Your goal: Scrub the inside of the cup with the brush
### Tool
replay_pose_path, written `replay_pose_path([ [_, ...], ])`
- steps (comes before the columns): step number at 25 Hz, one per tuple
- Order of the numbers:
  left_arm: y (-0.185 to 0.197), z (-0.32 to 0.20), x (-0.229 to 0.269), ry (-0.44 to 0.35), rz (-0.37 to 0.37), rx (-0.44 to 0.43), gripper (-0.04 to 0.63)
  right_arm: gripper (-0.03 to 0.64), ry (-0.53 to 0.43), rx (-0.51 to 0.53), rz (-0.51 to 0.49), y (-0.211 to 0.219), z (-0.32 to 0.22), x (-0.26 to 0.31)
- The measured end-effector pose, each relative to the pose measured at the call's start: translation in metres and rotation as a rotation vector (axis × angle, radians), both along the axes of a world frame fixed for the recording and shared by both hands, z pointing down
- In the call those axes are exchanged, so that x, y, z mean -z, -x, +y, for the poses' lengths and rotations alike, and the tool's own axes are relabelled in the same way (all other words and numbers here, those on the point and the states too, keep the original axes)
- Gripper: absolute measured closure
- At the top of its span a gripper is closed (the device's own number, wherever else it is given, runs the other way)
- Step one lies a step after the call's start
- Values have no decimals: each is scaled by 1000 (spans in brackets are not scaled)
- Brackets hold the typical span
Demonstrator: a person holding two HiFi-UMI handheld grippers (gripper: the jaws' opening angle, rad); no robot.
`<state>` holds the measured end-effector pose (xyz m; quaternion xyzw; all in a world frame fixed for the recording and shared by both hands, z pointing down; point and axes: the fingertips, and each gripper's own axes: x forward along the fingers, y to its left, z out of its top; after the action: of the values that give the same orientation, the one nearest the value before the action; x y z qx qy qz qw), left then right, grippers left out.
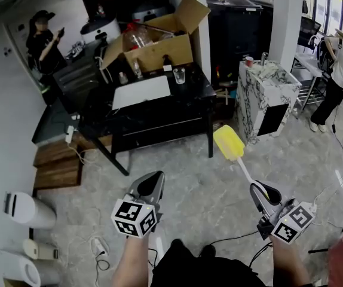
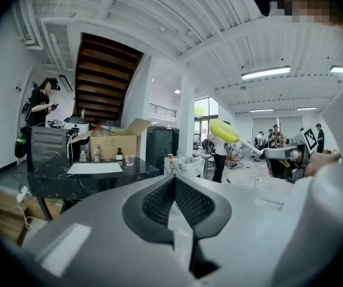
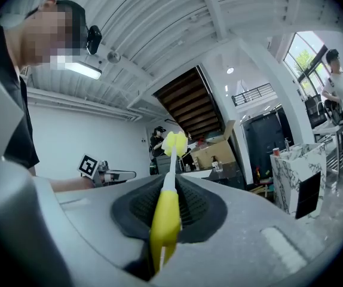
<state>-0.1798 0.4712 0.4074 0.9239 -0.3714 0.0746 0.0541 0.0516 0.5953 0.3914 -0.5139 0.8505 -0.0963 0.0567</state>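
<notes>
Two grippers, one brush (image 1: 229,142), one cup (image 1: 179,75). Left gripper (image 1: 150,185): jaws together, nothing between them. Right gripper (image 1: 260,195): clamped on brush handle, yellow head pointing forward. Cup stands on black table (image 1: 190,95), well apart from both.

No readable text, label, brand or number — anywhere in view

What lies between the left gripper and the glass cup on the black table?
In the head view, only bare floor and black tabletop separate left gripper from cup.
</notes>
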Motion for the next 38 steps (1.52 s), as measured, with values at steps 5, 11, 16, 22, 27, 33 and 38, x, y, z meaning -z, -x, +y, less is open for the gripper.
replay_pose_path([
  [5, -13, 0, 0, -2, -8, -4, 575, 575, 5, -7, -50, -11, 1, -3],
  [11, -25, -18, 1, -11, -11, -23, 575, 575, 19, -31, -74, -20, -13, -8],
  [16, -38, -52, 5, -22, 15, -41, 575, 575, 30, -41, -68, -25, -46, -6],
  [22, -38, -113, 1, -16, 42, -51, 575, 575, 57, -27, -51, -16, -117, -8],
  [27, -27, -182, 2, -3, 55, -52, 575, 575, 80, -14, -33, 1, -187, -4],
  [33, -12, -252, 9, -12, 47, -63, 575, 575, 90, -47, -79, 16, -259, 13],
  [38, -7, -284, 7, 14, 59, -106, 575, 575, 107, -74, -43, 18, -298, 6],
])
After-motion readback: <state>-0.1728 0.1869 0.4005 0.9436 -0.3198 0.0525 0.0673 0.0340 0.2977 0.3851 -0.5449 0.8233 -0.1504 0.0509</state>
